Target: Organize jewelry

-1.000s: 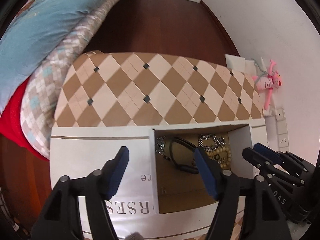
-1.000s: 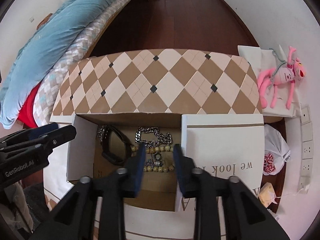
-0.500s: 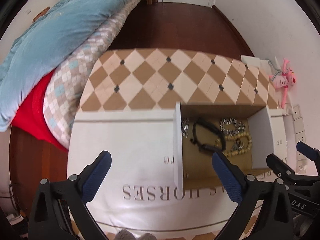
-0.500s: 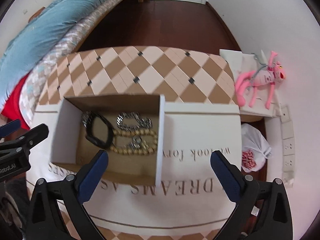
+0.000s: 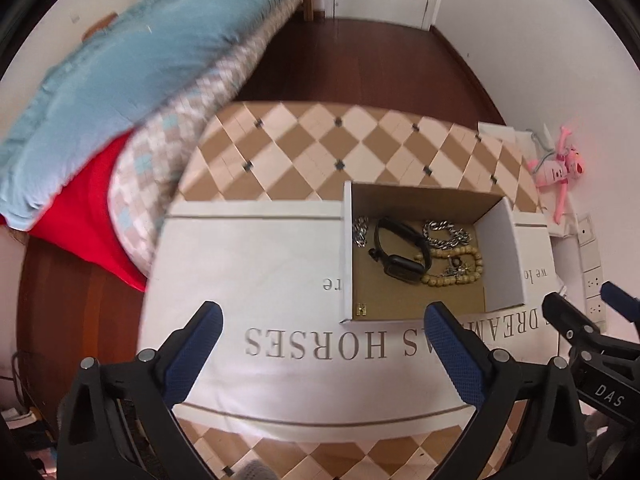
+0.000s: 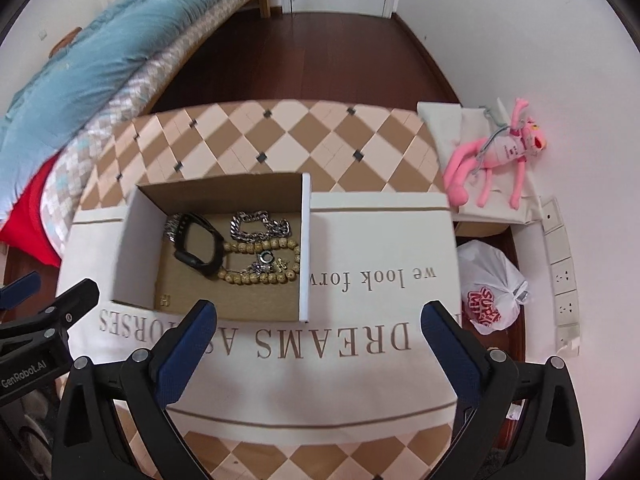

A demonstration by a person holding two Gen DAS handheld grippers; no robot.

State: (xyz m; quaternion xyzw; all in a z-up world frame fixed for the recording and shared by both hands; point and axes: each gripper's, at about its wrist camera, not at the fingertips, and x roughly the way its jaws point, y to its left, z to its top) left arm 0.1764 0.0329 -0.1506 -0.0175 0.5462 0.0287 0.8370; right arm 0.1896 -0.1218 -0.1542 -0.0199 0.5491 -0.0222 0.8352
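Left wrist view. The left gripper (image 5: pixel 324 344) hung above a white cloth (image 5: pixel 256 280) with grey lettering, its blue pads spread wide and nothing between them; the jaws had just been opening. An open cardboard box (image 5: pixel 502 256) sat on the cloth to the right of centre. Inside it lay a black watch (image 5: pixel 400 256), a beaded bracelet (image 5: pixel 456 268) and a silver chain (image 5: pixel 446 234), crowded toward the box's far end; a second chain piece (image 5: pixel 360 230) lay against the left wall. The right gripper (image 5: pixel 588 328) showed at the right edge. A checkered tabletop (image 5: pixel 352 152) lay under the cloth, a blue quilt (image 5: pixel 120 80) at far left, a pink plush toy (image 5: pixel 558 172) at right.

Right wrist view. The right gripper (image 6: pixel 320 340) hovered over the cloth's lettering, pads likewise spread with nothing gripped, having just opened. The box (image 6: pixel 306 240) lay left of centre, holding the watch (image 6: pixel 198 246), beads (image 6: pixel 260 262) and chain (image 6: pixel 258 230). The left gripper (image 6: pixel 40 320) appeared at the left edge. A white plastic bag (image 6: pixel 492 288) sat right of the table.
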